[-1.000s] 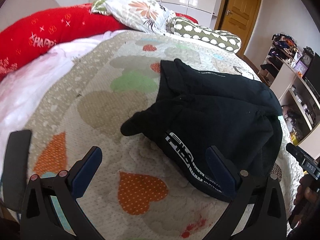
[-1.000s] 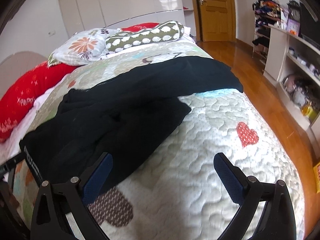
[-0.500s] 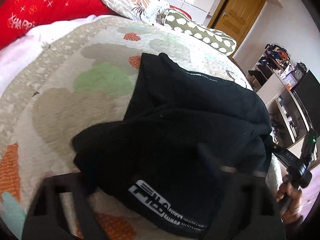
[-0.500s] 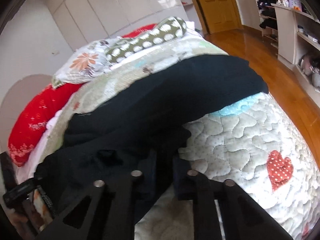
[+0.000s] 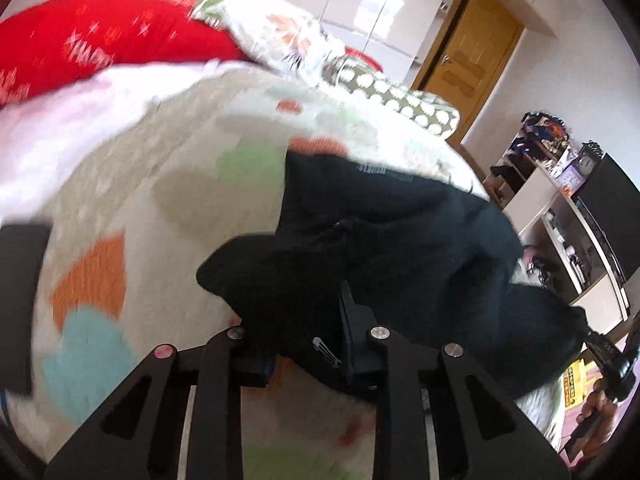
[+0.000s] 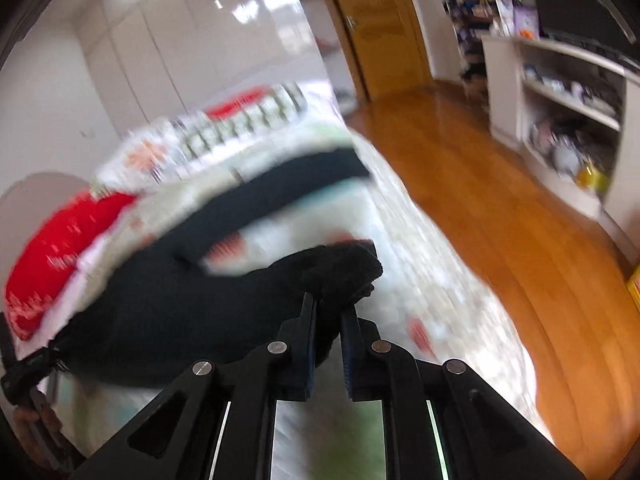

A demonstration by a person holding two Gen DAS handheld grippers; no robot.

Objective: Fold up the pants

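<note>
Both grippers had closed since the earlier frames, when their fingers stood wide apart over the bed. Nearest the camera in the left wrist view, the left gripper (image 5: 308,344) had its fingers clamped on the near edge of the black pants (image 5: 400,248), with a fold of dark cloth bunched between them. In the right wrist view, the right gripper (image 6: 328,320) pinched another bunch of the pants (image 6: 168,304) between fingers drawn almost together, and that bunch was raised off the quilt (image 6: 400,248). Beyond the grippers, the pants lay in a crumpled heap on the quilt (image 5: 132,208), with one leg stretching away toward the far side of the bed. Past the pants, at the head of the bed, lay a red pillow (image 5: 96,40), a floral pillow (image 5: 280,36) and a dotted bolster (image 5: 404,100). Farthest off stood a wooden door (image 5: 464,56), with white shelves (image 6: 560,92) well apart from the pants. Both views were blurred.
</note>
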